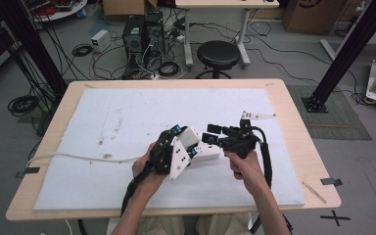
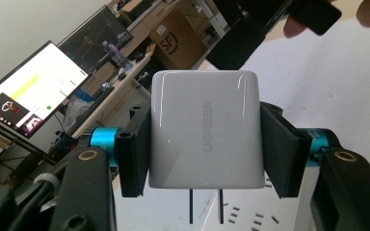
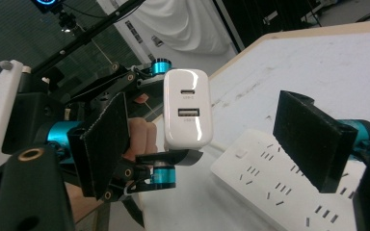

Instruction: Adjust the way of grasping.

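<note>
- A wooden table [image 1: 293, 142] is seen from above, most of its top covered by a white mat [image 1: 127, 122].
- A person's forearms come in from the bottom edge, each hand holding a black two-jaw gripper near the middle of the mat.
- The left gripper [image 2: 204, 139] is clamped on a white UGREEN wall charger [image 2: 204, 130]; its two padded jaws press the charger's left and right sides.
- In the left gripper view the charger's brand name runs vertically on its broad face, and two dark plug prongs [image 2: 205, 206] point downward from its bottom edge.
- Below the prongs lies a white power strip [image 3: 289, 187], flat on the mat, its rows of socket slots facing up. The prongs hang above it and are not in a socket.
- In the right gripper view the charger shows its port face, with a small oval port above a wider rectangular one.
- The right gripper [image 3: 221, 139] is released, its jaws spread wide and holding nothing. The charger and the near end of the power strip appear between them, farther off.
- From above, the right gripper sits just to the right of the left gripper, the two nearly facing each other over the power strip.
- A white cable [image 1: 73, 156] runs from the power strip leftward across the mat and off the table's left edge.
- Behind the table on the floor stand a black round stool [image 1: 218, 55] and computer towers [image 1: 142, 34] among loose cables.
</note>
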{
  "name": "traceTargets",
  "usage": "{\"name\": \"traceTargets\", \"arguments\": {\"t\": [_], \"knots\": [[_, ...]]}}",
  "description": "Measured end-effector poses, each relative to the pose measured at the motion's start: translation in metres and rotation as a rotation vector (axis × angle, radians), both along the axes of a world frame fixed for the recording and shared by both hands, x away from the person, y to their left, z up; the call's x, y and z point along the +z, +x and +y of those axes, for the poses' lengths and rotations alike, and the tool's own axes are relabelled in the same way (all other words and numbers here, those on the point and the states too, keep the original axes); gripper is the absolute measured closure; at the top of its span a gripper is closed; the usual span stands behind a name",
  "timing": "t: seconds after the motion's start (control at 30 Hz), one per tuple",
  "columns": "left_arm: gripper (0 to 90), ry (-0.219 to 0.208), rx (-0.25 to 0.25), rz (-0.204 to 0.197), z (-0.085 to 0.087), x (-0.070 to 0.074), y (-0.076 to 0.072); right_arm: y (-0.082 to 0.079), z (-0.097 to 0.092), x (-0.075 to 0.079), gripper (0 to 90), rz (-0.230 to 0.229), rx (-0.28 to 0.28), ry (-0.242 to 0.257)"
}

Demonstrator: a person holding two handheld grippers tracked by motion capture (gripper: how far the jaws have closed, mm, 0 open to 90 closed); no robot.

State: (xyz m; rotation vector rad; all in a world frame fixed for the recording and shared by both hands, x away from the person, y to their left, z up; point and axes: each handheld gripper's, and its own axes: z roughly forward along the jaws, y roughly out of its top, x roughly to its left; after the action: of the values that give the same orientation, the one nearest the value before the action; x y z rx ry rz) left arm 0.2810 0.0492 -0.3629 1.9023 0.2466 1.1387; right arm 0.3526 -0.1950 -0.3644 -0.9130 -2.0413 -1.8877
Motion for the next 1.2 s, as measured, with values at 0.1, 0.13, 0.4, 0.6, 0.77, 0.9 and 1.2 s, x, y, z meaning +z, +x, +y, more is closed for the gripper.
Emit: {"name": "traceTargets", "arguments": {"t": [0.1,0.13,0.4,0.6,0.77,0.9,1.2], "knots": [[42.3,0.011,-0.012,-0.005,-0.004,0.0,-0.001,0.001,0.004,-0.002,20.6,0.006,0.009,-0.006],[42.3,0.011,-0.012,-0.005,-0.004,0.0,-0.001,0.001,0.004,-0.002,20.6,0.008,0.012,-0.008],[42.4,0.009,-0.01,-0.008,-0.011,-0.001,0.0,0.002,0.011,-0.005,21.0,0.013,0.02,-0.012],[42.3,0.018,-0.018,-0.007,-0.015,-0.002,-0.001,0.003,0.015,-0.007,25.3,0.025,0.032,-0.03],[42.4,0.014,-0.018,-0.008,-0.017,-0.003,-0.001,0.003,0.017,-0.007,25.3,0.025,0.034,-0.021],[42.4,0.016,-0.021,-0.01,-0.02,-0.002,-0.001,0.003,0.019,-0.008,25.3,0.026,0.034,-0.03],[42.4,0.013,-0.023,-0.018,-0.022,-0.001,-0.002,0.003,0.023,-0.01,28.6,0.02,0.039,-0.047]]}}
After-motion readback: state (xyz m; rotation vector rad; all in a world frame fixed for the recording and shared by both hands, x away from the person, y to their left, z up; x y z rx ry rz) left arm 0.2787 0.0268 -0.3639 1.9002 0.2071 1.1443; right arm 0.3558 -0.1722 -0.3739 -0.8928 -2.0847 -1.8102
